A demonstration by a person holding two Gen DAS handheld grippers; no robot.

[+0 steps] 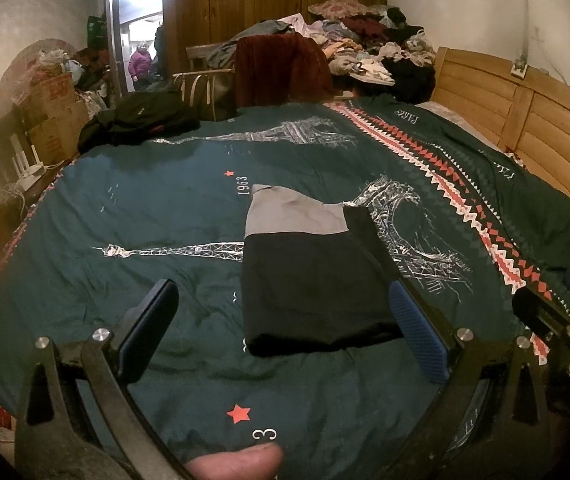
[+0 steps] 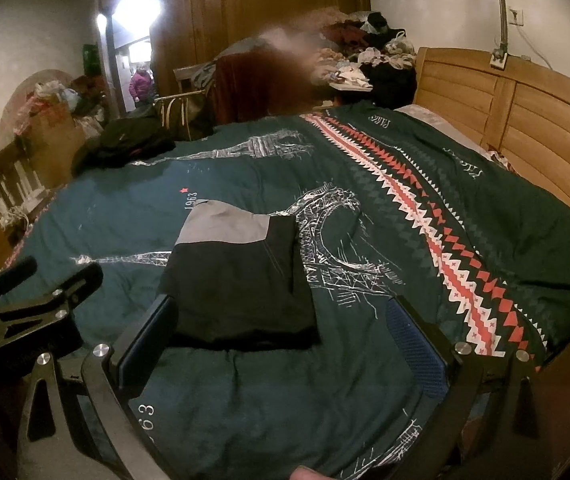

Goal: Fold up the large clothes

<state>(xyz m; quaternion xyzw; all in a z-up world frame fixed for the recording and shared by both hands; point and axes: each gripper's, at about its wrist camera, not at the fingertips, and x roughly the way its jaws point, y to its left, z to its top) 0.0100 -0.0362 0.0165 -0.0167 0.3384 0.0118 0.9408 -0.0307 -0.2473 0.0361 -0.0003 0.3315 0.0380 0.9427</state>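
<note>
- A black and grey garment [image 1: 309, 276] is lying folded into a compact rectangle on the bed's teal duvet [image 1: 165, 208], grey panel at the far end, black part near.
- The left gripper [image 1: 285, 328] is hovering just near of the garment's near edge, its fingers [image 1: 419, 332] spread wide and holding nothing.
- The right gripper [image 2: 281, 340] is hanging over the near right of the garment, fingers [image 2: 417, 344] likewise wide and empty; whether the left pad is brushing the cloth is hard to tell.
- Judging by the tidy edges, this piece is looking finished or nearly so.
- A dark jacket [image 1: 141, 120] at the far left and a heap of clothes [image 1: 365, 44] beyond the bed are sitting unfolded, so plenty of the task is probably remaining.
</note>
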